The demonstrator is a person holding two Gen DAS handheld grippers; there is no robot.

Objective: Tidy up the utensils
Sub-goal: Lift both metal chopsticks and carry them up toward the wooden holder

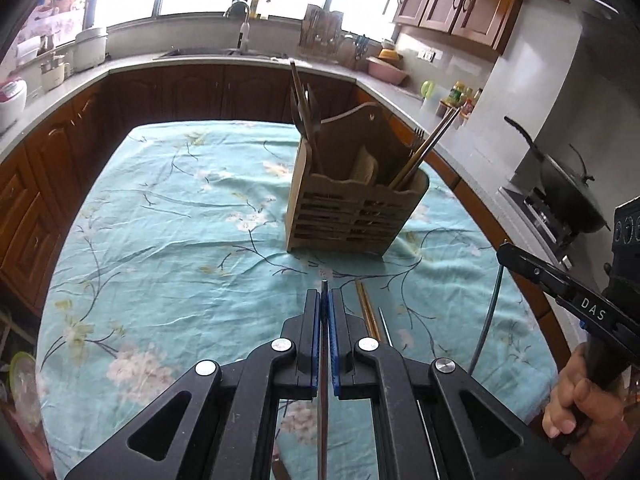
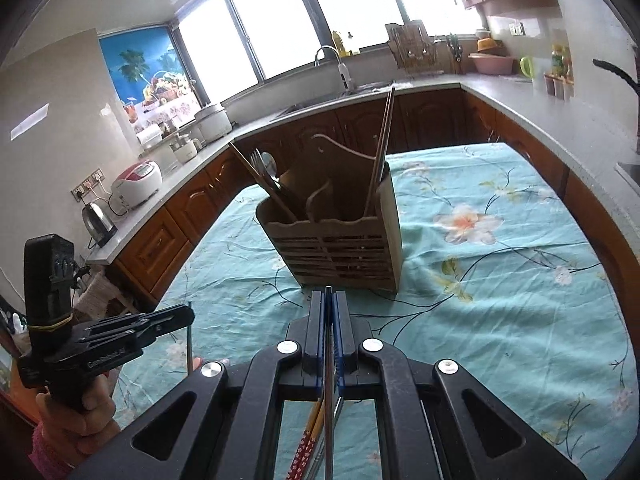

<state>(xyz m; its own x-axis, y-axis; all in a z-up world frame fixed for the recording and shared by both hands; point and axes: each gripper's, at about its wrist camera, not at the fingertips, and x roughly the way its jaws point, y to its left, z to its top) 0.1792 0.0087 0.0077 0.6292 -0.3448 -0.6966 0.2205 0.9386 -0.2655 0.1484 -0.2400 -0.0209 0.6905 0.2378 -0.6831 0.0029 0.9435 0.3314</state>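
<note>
**Both grippers clamp thin utensils before the caddy**

The left gripper [image 1: 324, 300], black hinged arms with blue pads, is pressed together on a thin dark rod [image 1: 323, 360] that runs between its fingers. The right gripper [image 2: 329, 300] likewise pinches a slim metal stick [image 2: 329, 400]. On the wrinkled teal floral cloth [image 1: 160, 240] lie loose chopsticks [image 1: 366, 312], gold and steel. Just beyond stands the slatted wooden caddy [image 1: 352, 216], scalloped at the rim, with forks [image 2: 260, 164] and a spoon in its left compartment and long metal chopsticks [image 2: 382, 140] leaning in the right.
</note>
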